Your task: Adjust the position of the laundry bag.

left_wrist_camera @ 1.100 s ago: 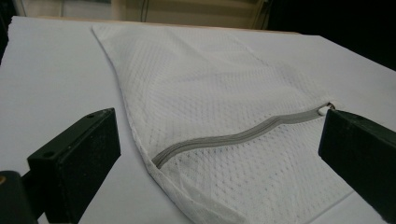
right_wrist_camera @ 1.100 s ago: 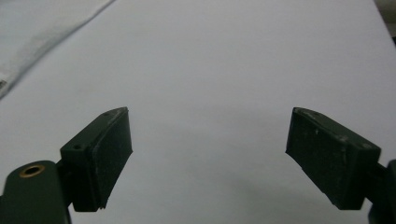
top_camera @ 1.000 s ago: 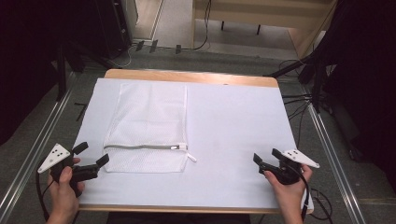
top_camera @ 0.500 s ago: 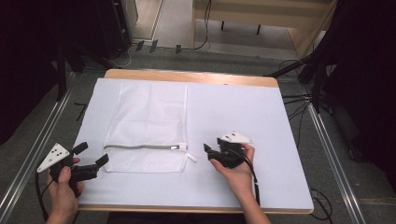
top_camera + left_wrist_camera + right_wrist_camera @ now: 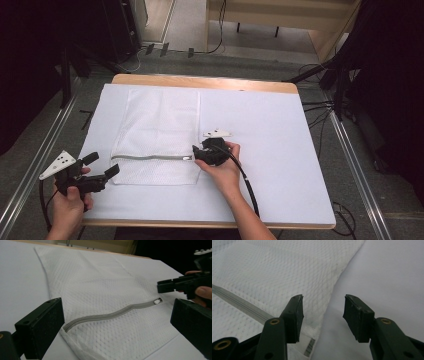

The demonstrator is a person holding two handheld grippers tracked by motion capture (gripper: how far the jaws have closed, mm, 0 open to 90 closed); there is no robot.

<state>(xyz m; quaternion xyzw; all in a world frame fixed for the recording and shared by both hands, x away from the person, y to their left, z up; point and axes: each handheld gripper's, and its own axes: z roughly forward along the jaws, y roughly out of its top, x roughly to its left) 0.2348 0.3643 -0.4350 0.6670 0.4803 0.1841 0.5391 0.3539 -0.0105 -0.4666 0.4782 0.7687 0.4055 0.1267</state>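
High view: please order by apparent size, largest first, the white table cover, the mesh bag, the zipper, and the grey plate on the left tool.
1. White table cover
2. Mesh bag
3. Zipper, long but very thin
4. Grey plate on the left tool, smallest

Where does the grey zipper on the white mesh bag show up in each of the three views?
High view: zipper runs left to right across the near part of the mesh bag, ending by the right gripper.
Left gripper view: curves from lower left to right of centre.
Right gripper view: left edge, running diagonally.
Shared landmark: the bag's right edge.
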